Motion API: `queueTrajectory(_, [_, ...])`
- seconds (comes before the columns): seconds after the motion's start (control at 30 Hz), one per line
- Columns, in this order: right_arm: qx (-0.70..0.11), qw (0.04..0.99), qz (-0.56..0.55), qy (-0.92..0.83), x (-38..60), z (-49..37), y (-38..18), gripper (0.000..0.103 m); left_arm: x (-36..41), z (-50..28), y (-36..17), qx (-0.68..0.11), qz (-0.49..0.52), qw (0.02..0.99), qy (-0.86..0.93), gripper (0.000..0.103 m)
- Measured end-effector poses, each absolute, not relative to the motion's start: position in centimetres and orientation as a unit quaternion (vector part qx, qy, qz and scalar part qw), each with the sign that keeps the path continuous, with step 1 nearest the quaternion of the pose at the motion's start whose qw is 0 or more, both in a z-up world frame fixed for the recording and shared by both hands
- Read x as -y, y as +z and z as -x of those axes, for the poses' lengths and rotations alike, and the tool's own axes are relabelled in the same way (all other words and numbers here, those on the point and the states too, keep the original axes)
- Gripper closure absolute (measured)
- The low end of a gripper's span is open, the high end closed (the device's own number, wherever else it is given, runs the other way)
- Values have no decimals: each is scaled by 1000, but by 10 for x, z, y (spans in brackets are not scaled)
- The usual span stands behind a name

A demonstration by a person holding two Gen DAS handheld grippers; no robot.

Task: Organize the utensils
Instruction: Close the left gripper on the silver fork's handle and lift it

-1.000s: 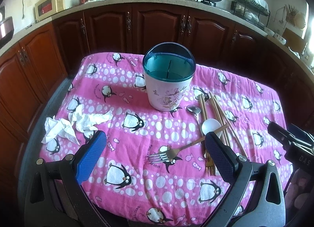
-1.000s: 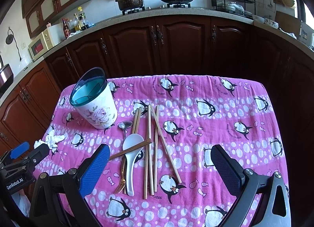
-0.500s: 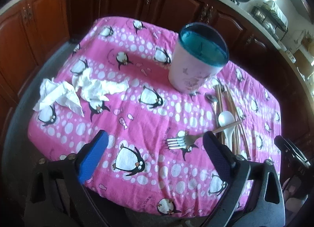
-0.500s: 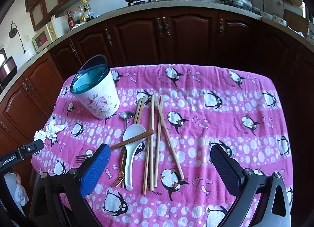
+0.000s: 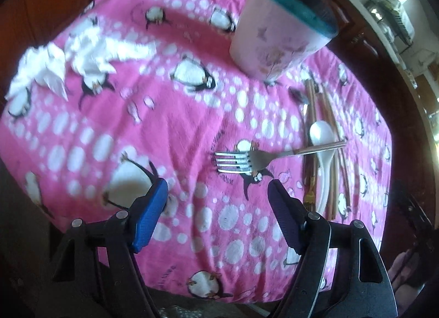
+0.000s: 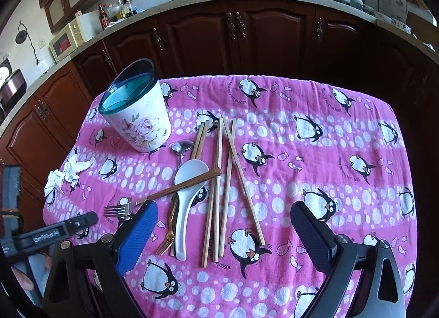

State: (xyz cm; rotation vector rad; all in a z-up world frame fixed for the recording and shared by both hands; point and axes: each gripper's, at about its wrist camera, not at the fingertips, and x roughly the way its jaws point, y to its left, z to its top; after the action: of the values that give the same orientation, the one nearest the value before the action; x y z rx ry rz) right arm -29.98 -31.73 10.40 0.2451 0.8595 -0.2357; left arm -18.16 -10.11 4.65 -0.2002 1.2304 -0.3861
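The left-wrist view is motion-blurred, and the floral white utensil holder with teal rim (image 5: pixel 277 32) at upper right hides its interior. The left gripper (image 5: pixel 216 194), jaws apart with nothing between them, has been narrowing and now hovers lower than before, close above the steel fork with brown handle (image 5: pixel 241 159) at frame centre. The right gripper (image 6: pixel 223 224) stands wide apart over the wooden chopsticks (image 6: pixel 219 180) and white ceramic spoon (image 6: pixel 186 194).
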Motion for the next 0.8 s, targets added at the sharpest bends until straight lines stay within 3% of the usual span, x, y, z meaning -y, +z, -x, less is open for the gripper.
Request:
queueTrajectory(0.37, [-426, 888, -127, -116, 327, 295, 93, 6, 119, 163, 30, -556, 134, 805, -160, 30])
queueTrajectory(0.47, [-428, 887, -129, -117, 329, 292, 92, 6, 128, 159, 29, -550, 121, 810, -166, 49])
queueTrajectory(0.57, [-430, 886, -128, -116, 329, 290, 92, 6, 134, 152, 26, -551, 101, 810, -173, 83])
queueTrajectory(0.8, [-432, 886, -126, -114, 331, 281, 92, 6, 113, 134, 48, -535, 114, 812, -205, 95])
